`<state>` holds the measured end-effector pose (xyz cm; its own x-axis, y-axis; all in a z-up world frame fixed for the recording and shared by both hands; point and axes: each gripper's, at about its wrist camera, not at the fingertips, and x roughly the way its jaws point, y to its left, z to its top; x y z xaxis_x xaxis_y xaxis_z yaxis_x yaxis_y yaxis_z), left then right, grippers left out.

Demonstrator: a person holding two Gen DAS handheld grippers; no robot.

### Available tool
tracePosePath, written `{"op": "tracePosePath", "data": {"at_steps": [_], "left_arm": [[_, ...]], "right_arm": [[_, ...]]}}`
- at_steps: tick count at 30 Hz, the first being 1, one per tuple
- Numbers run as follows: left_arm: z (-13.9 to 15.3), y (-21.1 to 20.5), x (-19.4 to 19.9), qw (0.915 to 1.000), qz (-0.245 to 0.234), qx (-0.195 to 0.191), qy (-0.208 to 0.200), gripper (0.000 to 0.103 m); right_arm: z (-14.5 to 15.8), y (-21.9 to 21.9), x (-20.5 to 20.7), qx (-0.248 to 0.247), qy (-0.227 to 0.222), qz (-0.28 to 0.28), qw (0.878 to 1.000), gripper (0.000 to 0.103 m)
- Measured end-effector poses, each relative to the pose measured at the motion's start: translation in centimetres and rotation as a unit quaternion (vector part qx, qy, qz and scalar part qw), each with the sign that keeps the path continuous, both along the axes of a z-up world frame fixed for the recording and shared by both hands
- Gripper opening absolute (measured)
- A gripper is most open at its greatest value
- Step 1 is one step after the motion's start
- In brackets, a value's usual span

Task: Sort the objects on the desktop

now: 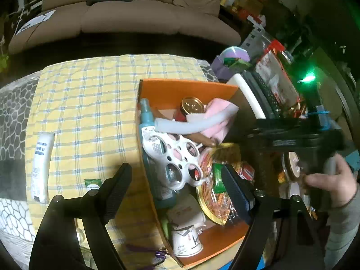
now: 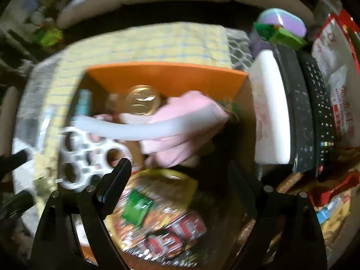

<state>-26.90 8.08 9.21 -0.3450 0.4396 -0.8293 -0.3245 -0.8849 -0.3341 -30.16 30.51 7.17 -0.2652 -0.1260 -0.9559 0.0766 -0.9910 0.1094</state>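
Note:
An orange box (image 1: 191,90) stands on the yellow checked cloth (image 1: 90,103), full of things: a white ring-holed holder (image 1: 177,157), a teal spray bottle (image 1: 146,121), a gold-lidded jar (image 1: 192,106), a pink cloth (image 1: 219,114), a white tube (image 1: 191,124), a snack bag (image 1: 216,193), a paper cup (image 1: 186,239). My left gripper (image 1: 177,182) is open over the box's left wall. My right gripper (image 2: 180,175) is open above the box (image 2: 168,76), over the snack bag (image 2: 157,213). The right wrist view is blurred.
A white tube (image 1: 41,166) and a small green packet (image 1: 92,183) lie on the cloth left of the box. Right of the box are a white block (image 2: 270,112), a black keyboard (image 2: 315,117), red packaging (image 2: 335,51) and a purple container (image 2: 281,22). A sofa (image 1: 126,18) stands behind.

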Motion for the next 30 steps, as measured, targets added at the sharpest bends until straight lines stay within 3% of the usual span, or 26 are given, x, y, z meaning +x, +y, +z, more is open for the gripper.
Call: {"op": "tracePosePath", "data": {"at_steps": [5, 9, 12, 14, 18, 23, 25, 30], "left_arm": [[0.5, -1.0, 2.1, 0.9999, -0.003, 0.017, -0.002, 0.084], [0.2, -3.3, 4.6, 0.9996, -0.022, 0.015, -0.010, 0.086], [-1.2, -4.2, 7.2, 0.9964, -0.068, -0.050, 0.007, 0.086], [-2.4, -4.7, 9.0, 0.9918, -0.086, -0.093, 0.021, 0.085], [-4.2, -5.4, 12.2, 0.9894, -0.120, -0.078, 0.024, 0.085], [-7.0, -4.4, 13.8, 0.9844, -0.148, -0.094, 0.011, 0.085], [-7.8, -4.1, 14.0, 0.9840, -0.147, -0.100, 0.008, 0.085], [-9.1, -3.5, 14.9, 0.9816, -0.163, -0.099, -0.001, 0.085]], "right_arm": [[4.2, 0.3, 3.6, -0.043, 0.058, -0.007, 0.997, 0.089], [6.6, -2.5, 8.0, -0.086, 0.095, 0.050, 0.991, 0.089], [7.1, -5.0, 12.3, -0.086, 0.113, 0.088, 0.986, 0.089], [7.2, -6.0, 15.0, -0.098, 0.125, 0.096, 0.983, 0.089], [6.8, -7.2, 18.9, -0.121, 0.138, 0.108, 0.977, 0.089], [4.8, -8.3, 21.8, -0.136, 0.129, 0.101, 0.977, 0.087], [3.7, -9.3, 22.6, -0.113, 0.121, 0.103, 0.981, 0.062], [1.0, -11.6, 23.9, -0.068, 0.117, 0.103, 0.985, 0.059]]}}
